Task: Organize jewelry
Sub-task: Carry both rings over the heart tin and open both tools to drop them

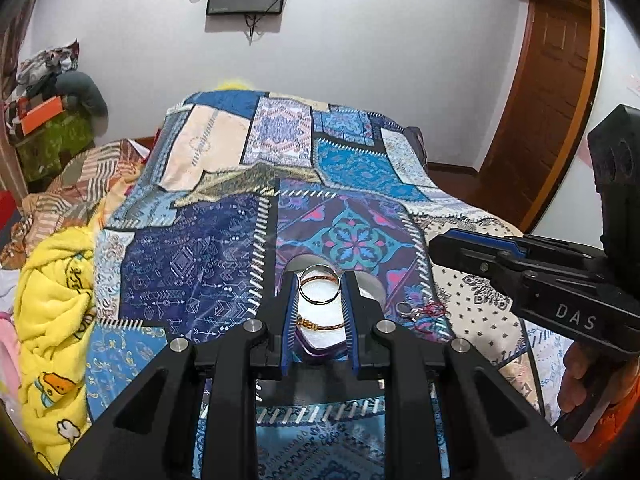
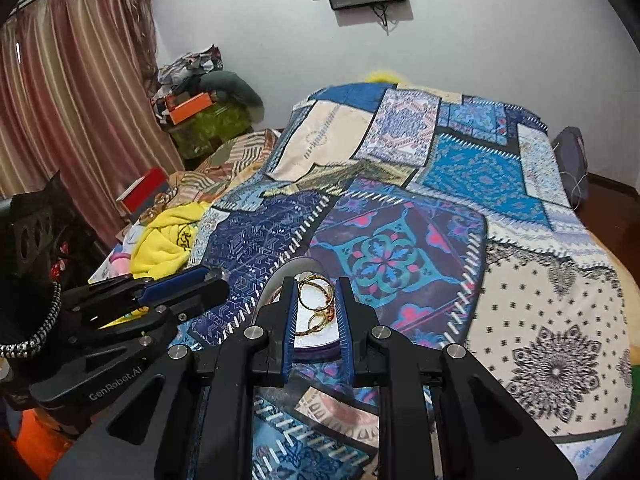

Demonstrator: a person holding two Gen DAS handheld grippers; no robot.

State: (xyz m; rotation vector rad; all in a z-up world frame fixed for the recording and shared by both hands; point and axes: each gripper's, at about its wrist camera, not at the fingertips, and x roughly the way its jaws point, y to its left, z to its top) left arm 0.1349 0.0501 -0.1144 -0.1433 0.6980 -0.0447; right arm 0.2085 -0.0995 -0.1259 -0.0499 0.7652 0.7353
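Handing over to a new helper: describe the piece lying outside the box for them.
On the patchwork blanket, find the white-lined box framed by the left gripper. Just right of it lies a silver ring with red cord, alone on the fabric, unlike the bangles inside.

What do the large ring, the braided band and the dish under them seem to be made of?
The large ring looks like polished metal: thin, silvery, with bright glints. The braided band looks like woven cord or thread in orange-brown, matt, with a small gold-coloured bead section; material uncertain. The dish reads as smooth and grey-white outside with a purple lower rim, perhaps glazed ceramic or plastic.
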